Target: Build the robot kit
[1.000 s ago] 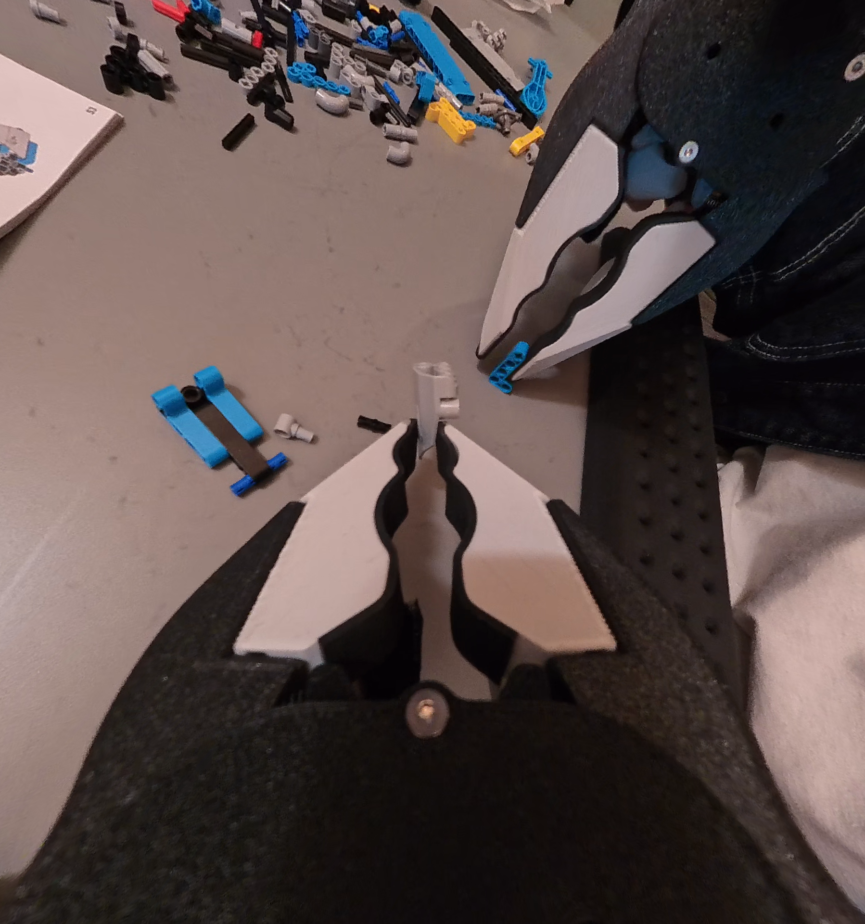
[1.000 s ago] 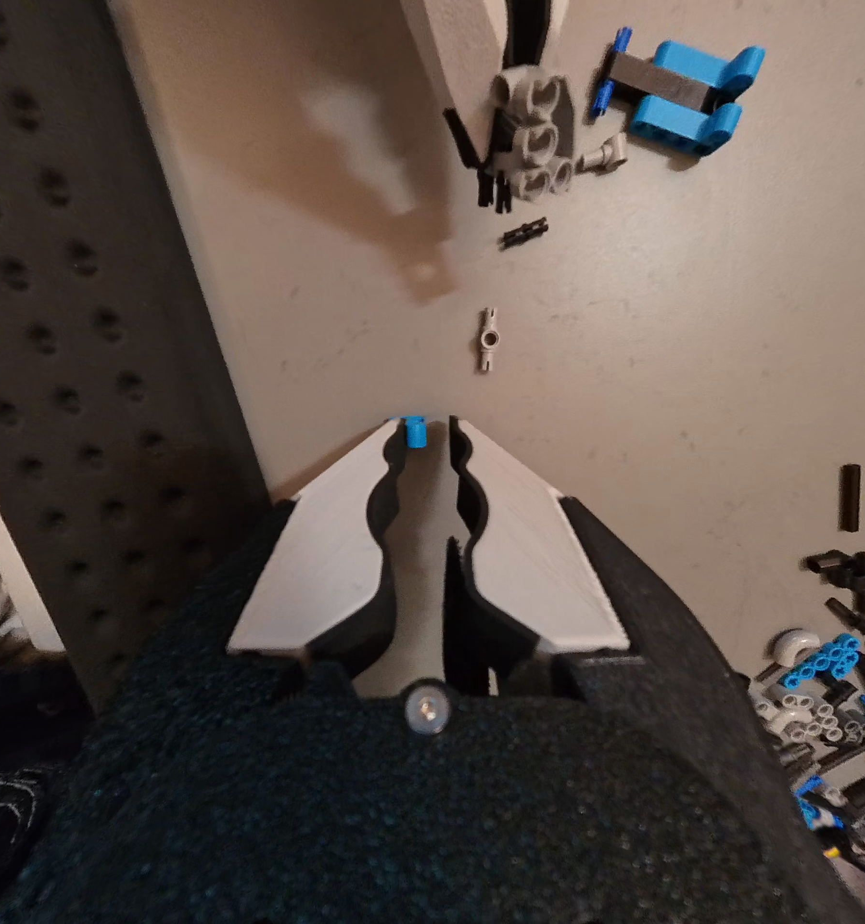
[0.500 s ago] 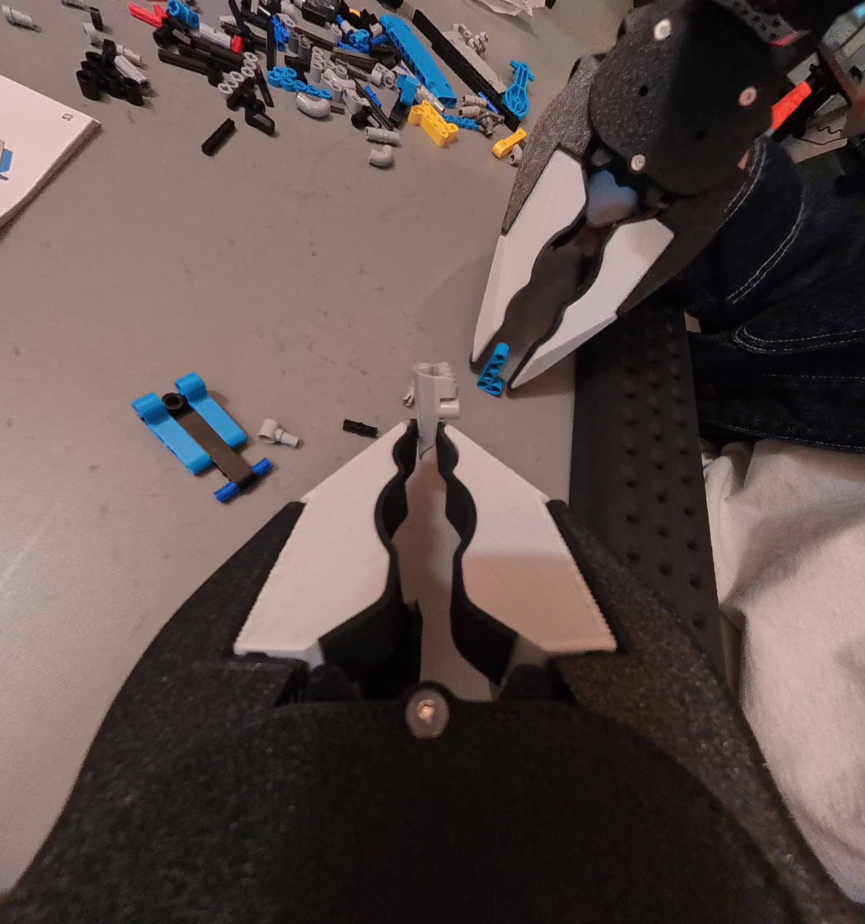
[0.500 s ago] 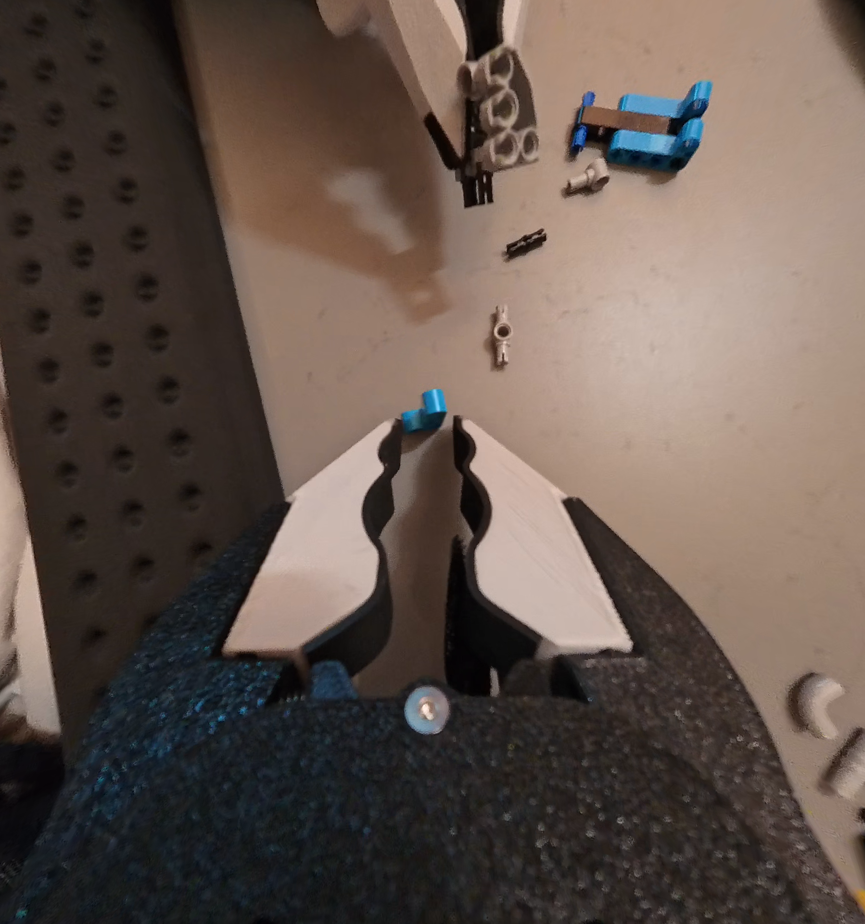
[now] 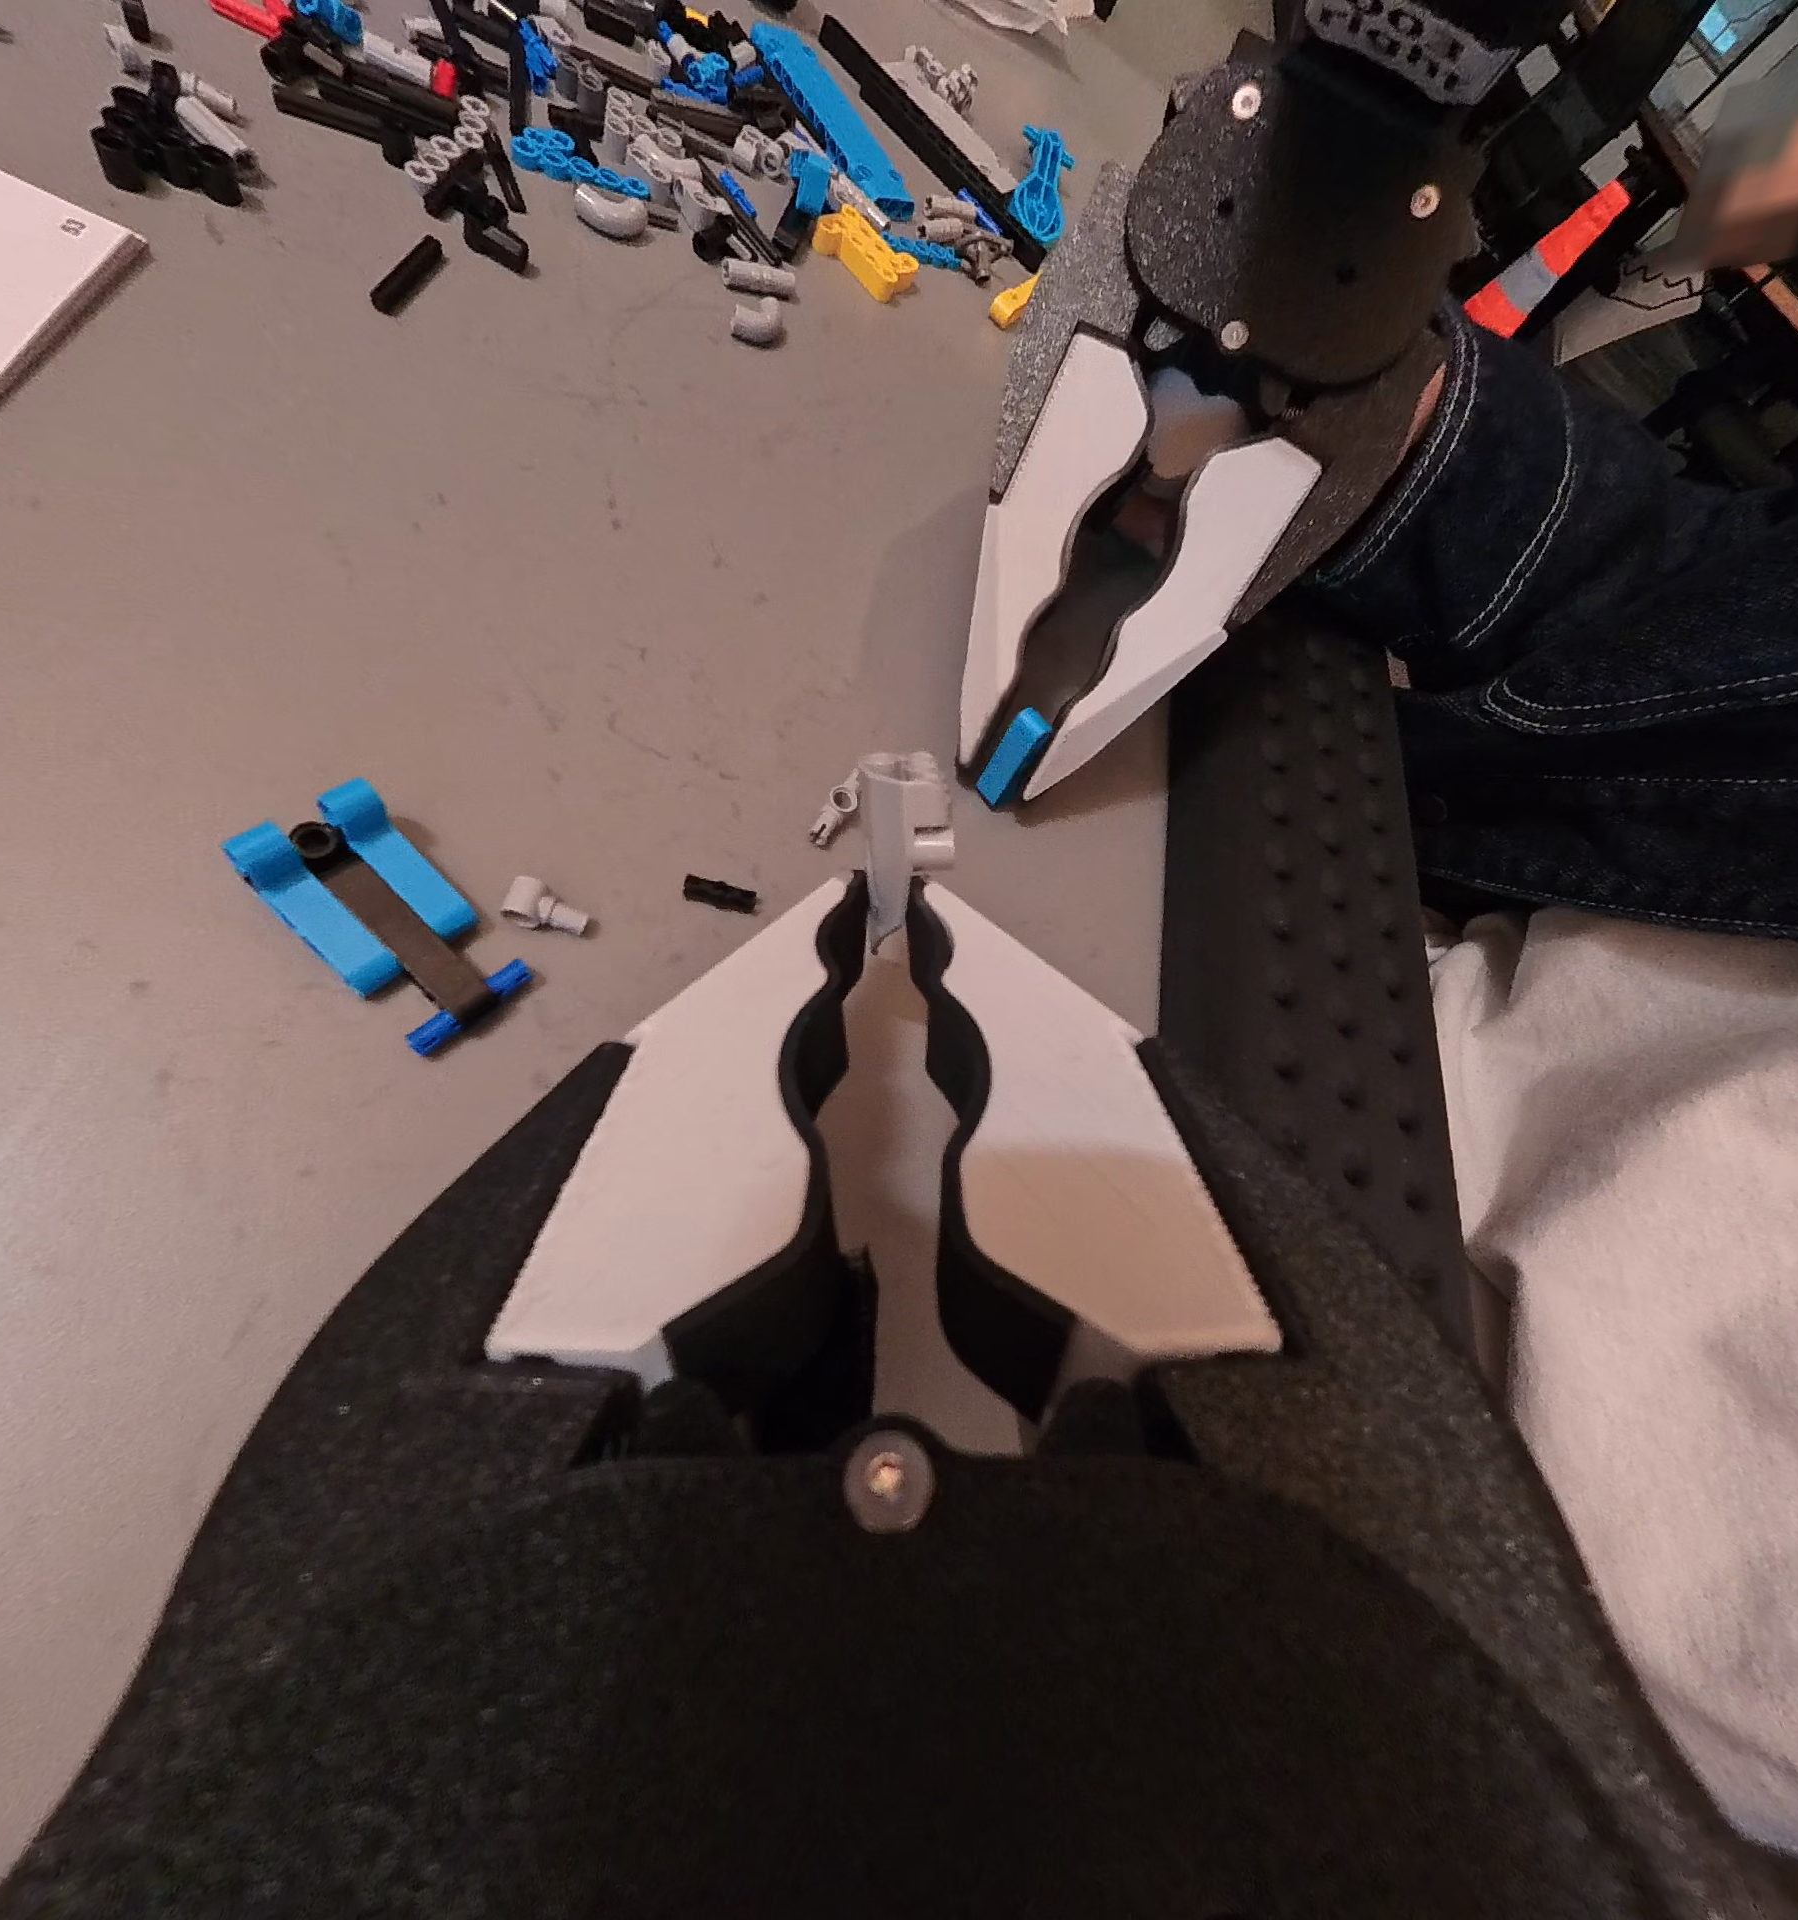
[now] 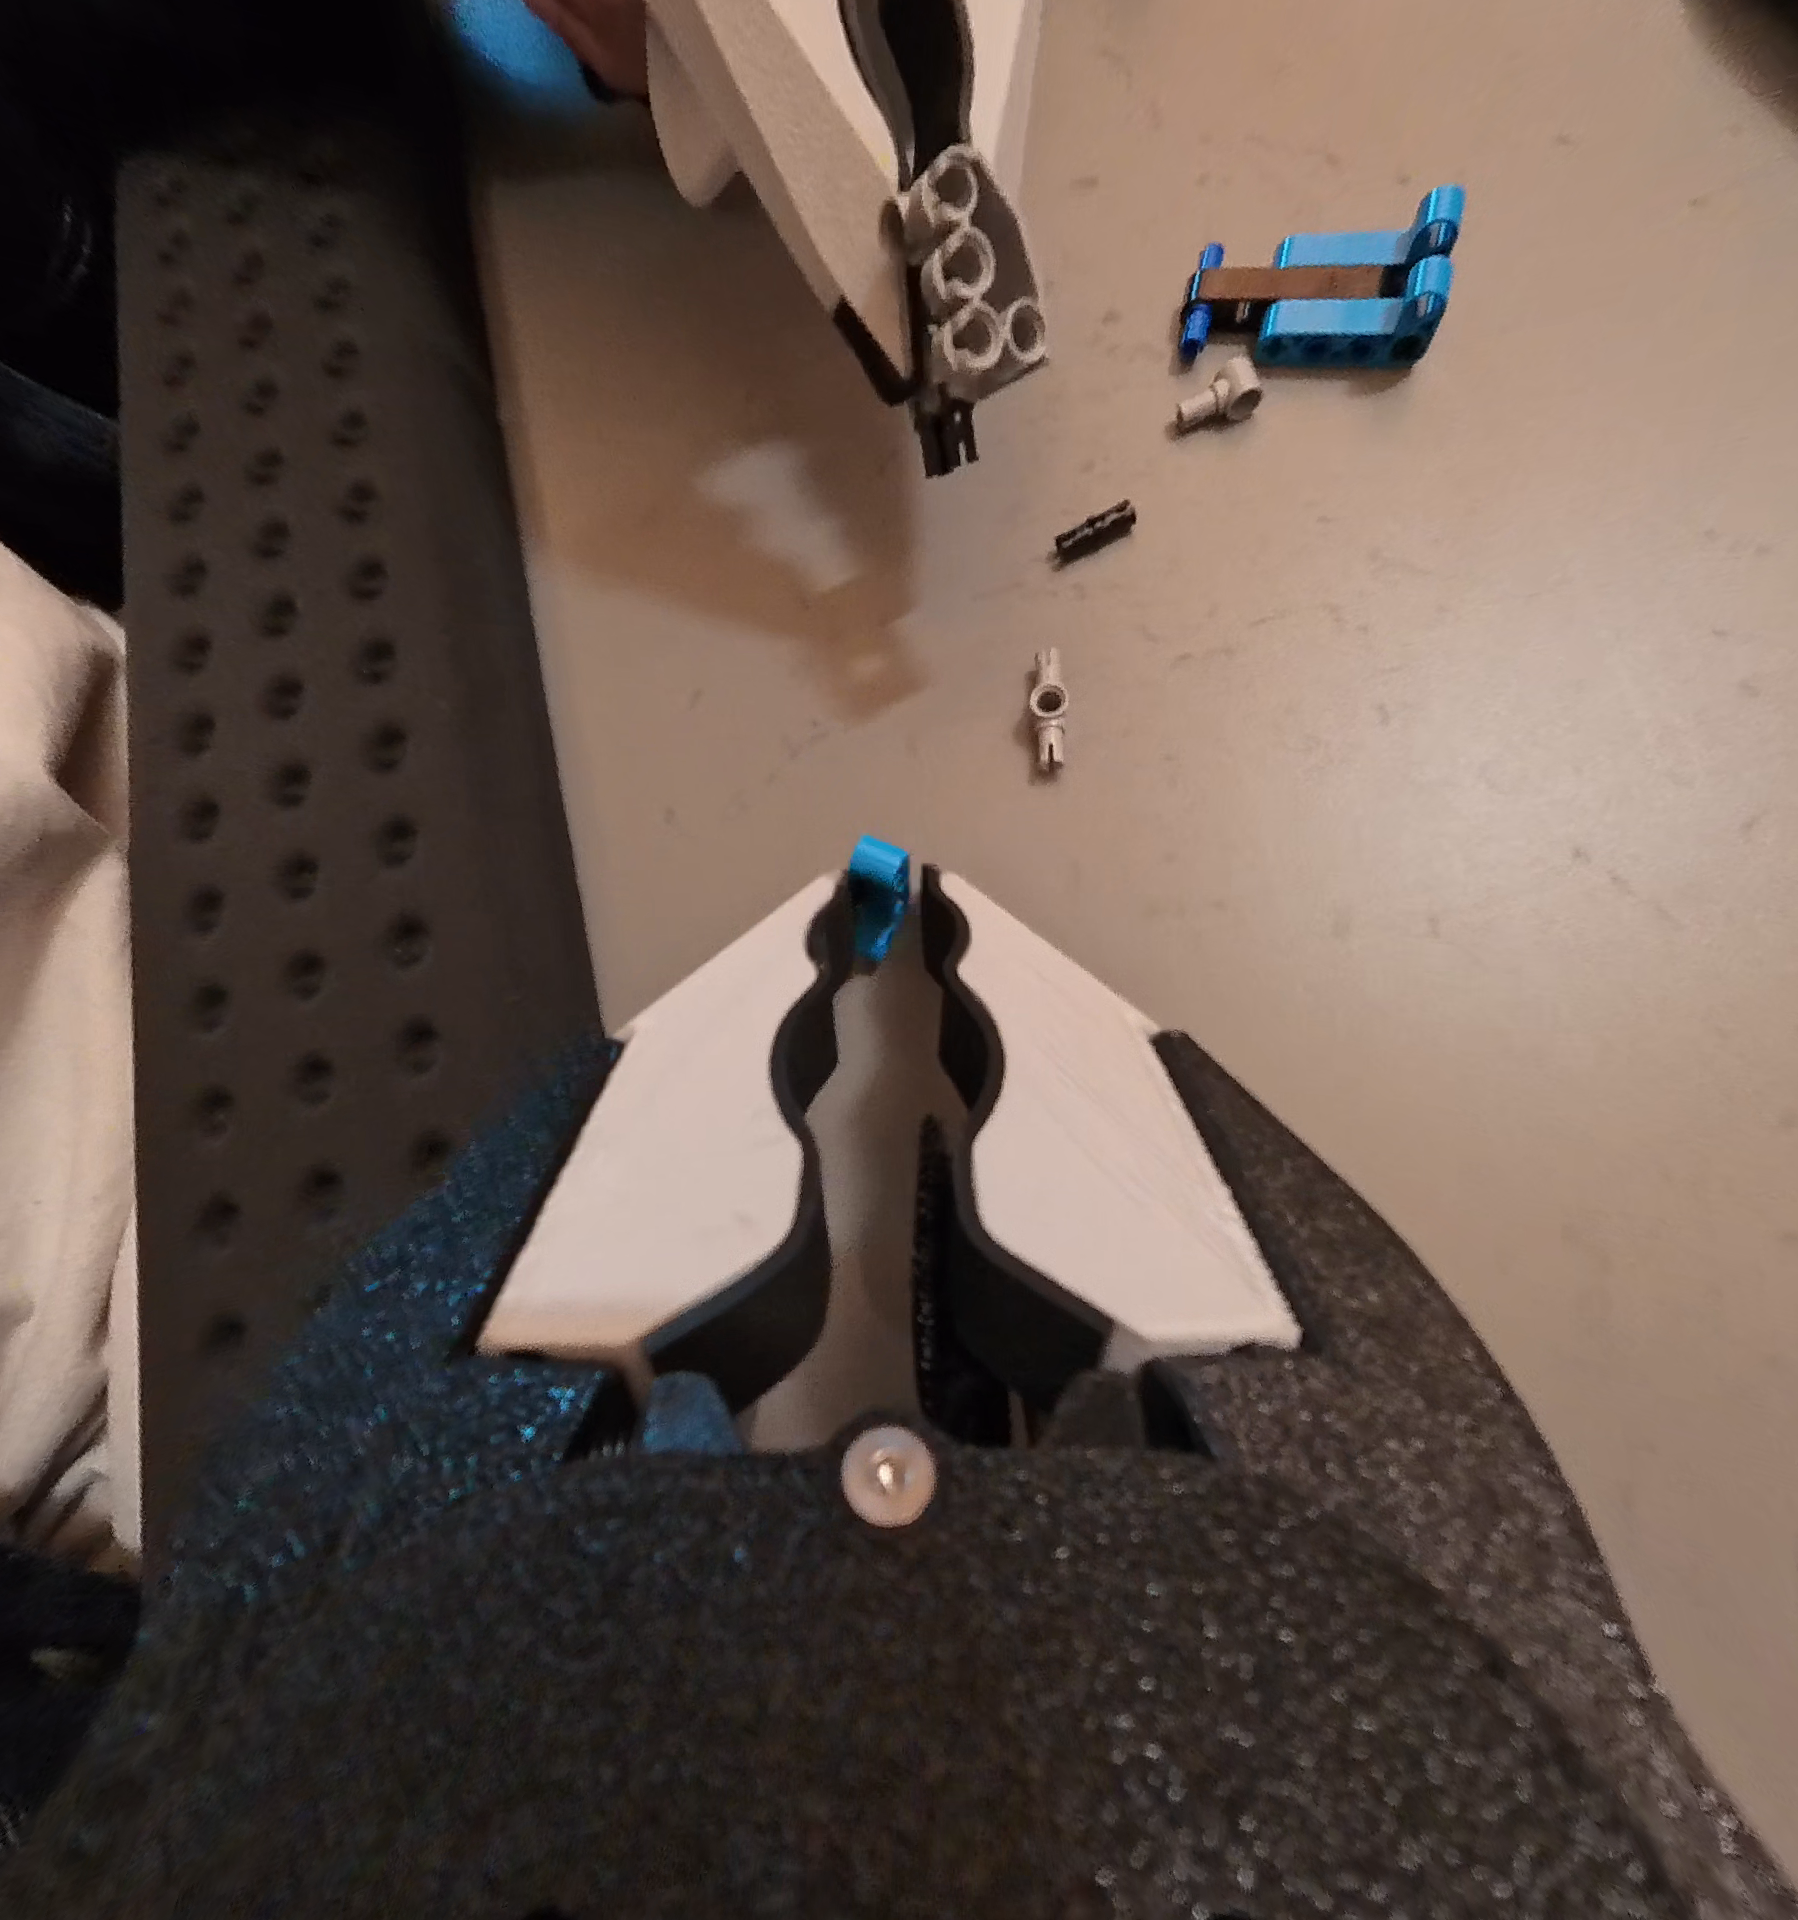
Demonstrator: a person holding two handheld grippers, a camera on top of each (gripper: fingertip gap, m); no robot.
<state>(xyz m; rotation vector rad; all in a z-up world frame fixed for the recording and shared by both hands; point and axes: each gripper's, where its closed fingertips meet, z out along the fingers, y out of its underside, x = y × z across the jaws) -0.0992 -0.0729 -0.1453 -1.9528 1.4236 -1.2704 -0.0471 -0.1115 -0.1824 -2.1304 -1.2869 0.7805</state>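
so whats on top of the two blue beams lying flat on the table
A black strip lies across the blue beams, with a round black piece on its far end. Whatever it covers is hidden.

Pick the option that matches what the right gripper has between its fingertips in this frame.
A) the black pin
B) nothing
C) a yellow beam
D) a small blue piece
D: the right gripper is closed on a small blue piece, also visible at its tips in the left wrist view; the black pin lies loose on the table.
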